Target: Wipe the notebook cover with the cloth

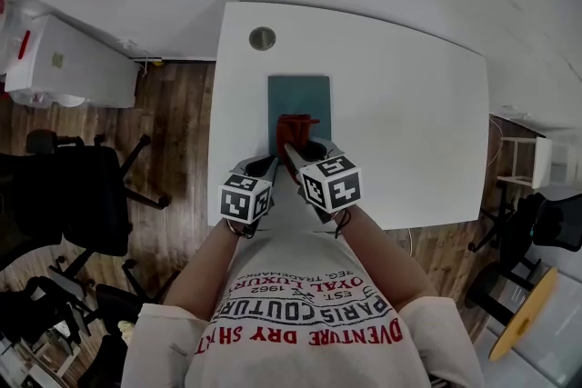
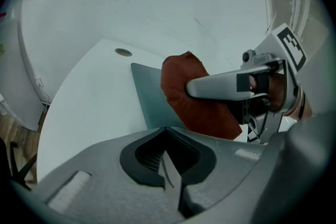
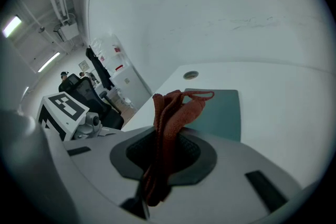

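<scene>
A teal notebook point(image 1: 298, 98) lies flat on the white table point(image 1: 409, 123), also seen as the notebook point(image 3: 215, 107) and the notebook point(image 2: 149, 94). My right gripper point(image 1: 293, 145) is shut on a rust-red cloth point(image 1: 293, 128); the cloth point(image 3: 168, 118) stands bunched between its jaws above the notebook's near end. In the left gripper view the cloth point(image 2: 191, 94) hangs over the notebook with the right gripper point(image 2: 231, 84) across it. My left gripper point(image 1: 264, 166) hovers at the table's front edge, left of the notebook, jaws shut and empty point(image 2: 168, 165).
A round grommet point(image 1: 262, 38) sits in the table near its far left corner. Black office chairs point(image 1: 82, 195) stand on the wood floor at left. A white cabinet point(image 1: 64, 59) is at far left, and a wall runs behind the table.
</scene>
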Motion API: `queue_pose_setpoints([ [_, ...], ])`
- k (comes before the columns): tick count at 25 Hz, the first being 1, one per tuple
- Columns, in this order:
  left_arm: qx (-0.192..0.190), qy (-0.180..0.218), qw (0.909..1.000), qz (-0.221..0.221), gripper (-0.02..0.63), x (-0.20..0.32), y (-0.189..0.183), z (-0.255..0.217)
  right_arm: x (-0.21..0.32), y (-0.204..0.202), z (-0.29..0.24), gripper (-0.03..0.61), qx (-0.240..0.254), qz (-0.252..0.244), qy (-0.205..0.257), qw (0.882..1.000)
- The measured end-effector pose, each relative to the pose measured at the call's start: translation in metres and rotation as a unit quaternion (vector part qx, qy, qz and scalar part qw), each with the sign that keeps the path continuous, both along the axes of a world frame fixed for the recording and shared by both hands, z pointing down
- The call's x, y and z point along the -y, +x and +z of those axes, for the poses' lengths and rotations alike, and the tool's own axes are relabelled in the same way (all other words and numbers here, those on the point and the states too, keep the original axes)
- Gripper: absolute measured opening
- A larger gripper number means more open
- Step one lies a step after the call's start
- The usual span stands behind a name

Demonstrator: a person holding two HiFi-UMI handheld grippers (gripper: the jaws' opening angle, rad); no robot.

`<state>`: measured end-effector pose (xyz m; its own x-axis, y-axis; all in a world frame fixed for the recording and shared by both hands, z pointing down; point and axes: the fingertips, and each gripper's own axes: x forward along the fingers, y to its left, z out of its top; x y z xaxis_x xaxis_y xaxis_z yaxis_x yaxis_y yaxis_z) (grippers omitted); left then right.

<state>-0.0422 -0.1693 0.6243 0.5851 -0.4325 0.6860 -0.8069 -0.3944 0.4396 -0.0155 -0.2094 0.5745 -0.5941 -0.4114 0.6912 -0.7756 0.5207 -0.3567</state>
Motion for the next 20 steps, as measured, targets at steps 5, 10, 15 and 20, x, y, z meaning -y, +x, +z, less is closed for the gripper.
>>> queue_pose_setpoints([
  [5, -0.008, -0.004, 1.0, -0.005, 0.009, -0.002, -0.002, 0.001, -0.015, -0.03, 0.018, 0.074, -0.01, -0.046, -0.016, 0.999],
  [10, -0.02, -0.01, 0.9997, -0.003, 0.009, -0.002, -0.003, 0.002, -0.011, -0.028, 0.037, 0.074, -0.021, -0.043, -0.028, 0.998],
  [15, -0.019, -0.009, 0.9998, 0.004, 0.009, -0.003, -0.003, 0.003, -0.009, -0.018, 0.048, 0.074, -0.033, -0.045, -0.024, 0.998],
  [20, -0.023, -0.009, 0.9997, 0.006, 0.009, -0.002, -0.004, 0.003, -0.01, -0.01, 0.049, 0.075, -0.04, -0.044, -0.015, 0.998],
])
